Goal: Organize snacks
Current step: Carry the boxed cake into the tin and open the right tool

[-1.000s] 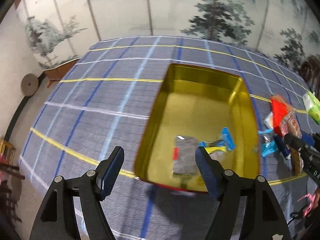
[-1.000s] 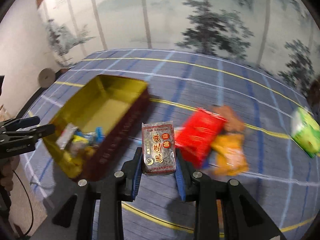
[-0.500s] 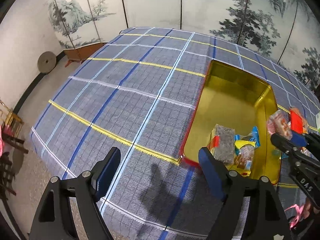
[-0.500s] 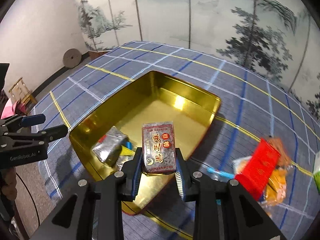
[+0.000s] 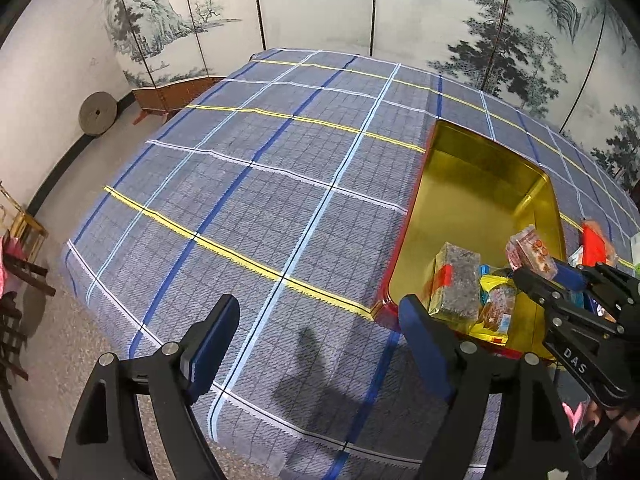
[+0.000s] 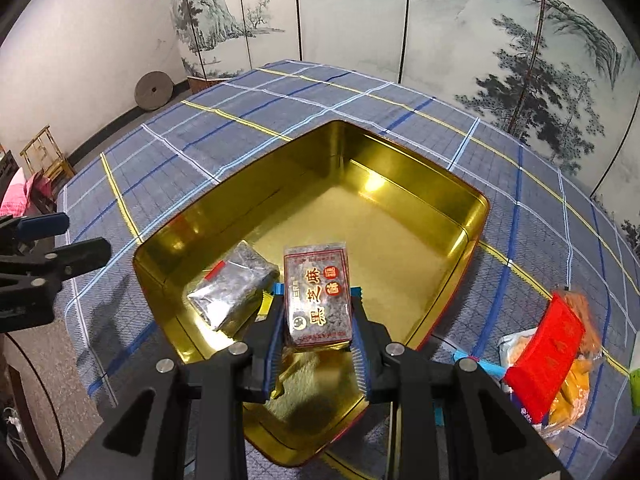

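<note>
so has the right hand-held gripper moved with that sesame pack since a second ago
Yes. The right hand-held gripper, shut on the sesame pack, moved left from beside the gold tin to above it.

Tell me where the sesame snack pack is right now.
In the right wrist view, the sesame snack pack is clamped in the right gripper above the gold tin, beside the silver pack.

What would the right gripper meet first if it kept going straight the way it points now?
Probably the bare gold floor of the tin, beyond the silver packet lying left of that line. The right gripper is shut on the sesame snack pack, which would land first; depth is uncertain.
</note>
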